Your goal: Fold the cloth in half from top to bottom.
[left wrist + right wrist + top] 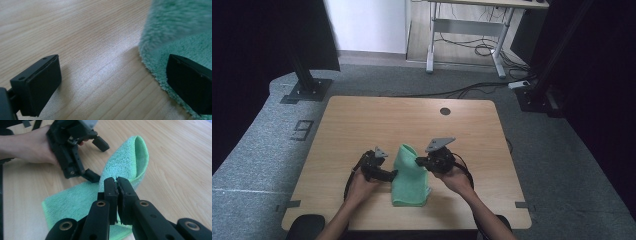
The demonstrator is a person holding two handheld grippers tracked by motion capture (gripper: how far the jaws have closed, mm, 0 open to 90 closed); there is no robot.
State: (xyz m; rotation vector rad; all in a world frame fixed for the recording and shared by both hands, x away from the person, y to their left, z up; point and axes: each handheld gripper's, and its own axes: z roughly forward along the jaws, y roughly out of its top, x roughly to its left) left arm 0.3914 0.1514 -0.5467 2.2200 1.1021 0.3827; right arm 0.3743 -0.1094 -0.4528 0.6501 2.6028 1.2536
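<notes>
Green cloth (410, 176), mid-counter (362, 120): right hand-held gripper (117, 185) clamped on its lifted fold; left hand-held gripper (112, 82) jaws apart at the cloth's left edge. Risk: thin pinch slipping, fold collapsing.

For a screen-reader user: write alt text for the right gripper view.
The right claw, shut, pinches a raised fold of a green towel on a wooden table. Behind it, a hand holds the left claw open beside the towel.
</notes>
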